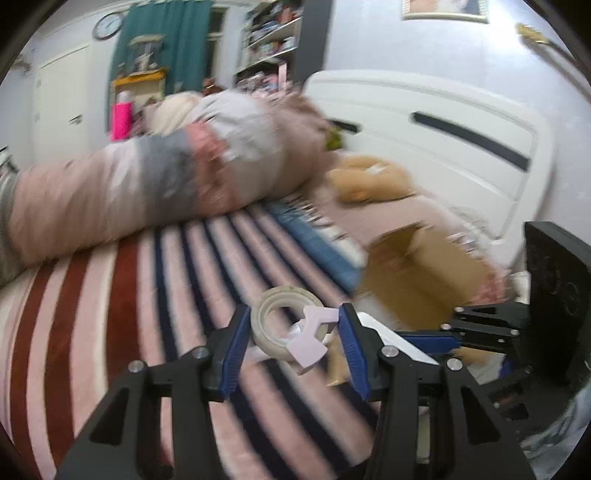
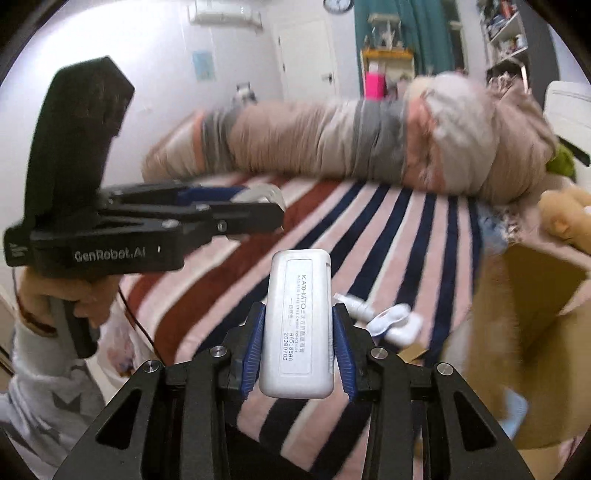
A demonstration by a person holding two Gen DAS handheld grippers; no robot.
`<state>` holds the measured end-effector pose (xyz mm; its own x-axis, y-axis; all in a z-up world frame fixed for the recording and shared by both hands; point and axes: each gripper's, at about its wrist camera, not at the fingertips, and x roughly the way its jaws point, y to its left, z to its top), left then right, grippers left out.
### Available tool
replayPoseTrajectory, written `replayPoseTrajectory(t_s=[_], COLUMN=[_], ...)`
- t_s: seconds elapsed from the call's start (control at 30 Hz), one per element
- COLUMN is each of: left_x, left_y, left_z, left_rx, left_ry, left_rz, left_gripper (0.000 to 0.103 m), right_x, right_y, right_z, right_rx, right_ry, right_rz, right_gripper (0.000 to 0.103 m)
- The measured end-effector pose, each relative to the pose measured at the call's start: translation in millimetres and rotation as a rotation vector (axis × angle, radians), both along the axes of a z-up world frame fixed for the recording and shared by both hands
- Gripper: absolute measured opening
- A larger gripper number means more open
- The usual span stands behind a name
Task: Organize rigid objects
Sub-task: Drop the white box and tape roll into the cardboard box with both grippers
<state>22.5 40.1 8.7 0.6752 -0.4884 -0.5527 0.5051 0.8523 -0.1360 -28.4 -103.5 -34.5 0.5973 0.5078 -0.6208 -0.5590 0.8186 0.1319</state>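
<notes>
1. Presently, right gripper (image 2: pixel 298 345): jaws clamped on a white rectangular case (image 2: pixel 298 328), blue pads pressing both long sides; the case stands upright between them, label facing the camera.
2. Left gripper (image 1: pixel 291 338): a tape roll (image 1: pixel 282 323) with a white dispenser tab sits between the blue pads. Blur makes contact unclear; cannot tell whether the jaws grip it. In the right wrist view the roll shows at the tips of that gripper (image 2: pixel 258 203), held off the bed.
3. Edges and room: a cardboard box (image 2: pixel 532 332) stands open at the bed's right edge, close beside the right gripper. Small white items (image 2: pixel 384 321) lie on the bedspread between that gripper and the box; too blurred to identify. The striped middle of the bed ahead of both grippers is open.
4. Surface: bed with a striped bedspread (image 1: pixel 147 295) in pink, dark red and navy. A rolled quilt (image 2: pixel 351 147) lies across the far side; a tan plush toy (image 1: pixel 369 181) sits near the white headboard (image 1: pixel 443 122).
5. Room: white walls, teal curtain (image 1: pixel 166 48), wall clock (image 1: pixel 108 25), cluttered shelves (image 1: pixel 273 37).
6. Writing: case label reads "KATO-KATO", "AA5185AA", "20280703"; left gripper body reads "GenRobot.AI".
</notes>
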Motion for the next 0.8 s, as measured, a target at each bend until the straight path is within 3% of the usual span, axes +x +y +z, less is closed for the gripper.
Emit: replayPoseTrajectory(t_s=[0.23, 0.43, 0.57, 0.8], left_x=[-6, 12, 22, 52], left_y=[-102, -185, -215, -236], left_z=[27, 15, 0, -29], left_rx=[0.037, 0.142, 0.217, 0.413], left_ry=[-0.029, 0.013, 0.041, 0.064], left_rz=[-0.162, -0.240, -0.244, -0.170], left_gripper=[0.045, 0.045, 0.045, 0.046], right_x=[-18, 6, 22, 63], right_y=[-113, -181, -197, -187], right_z=[31, 12, -5, -30], right_rx=[0.039, -0.059, -0.133, -0.320], right_ry=[-0.077, -0.032, -0.013, 0.021], right_rz=[-0.172, -0.315, -0.336, -0.301], right_gripper=[0.032, 0.032, 0.032, 0.032])
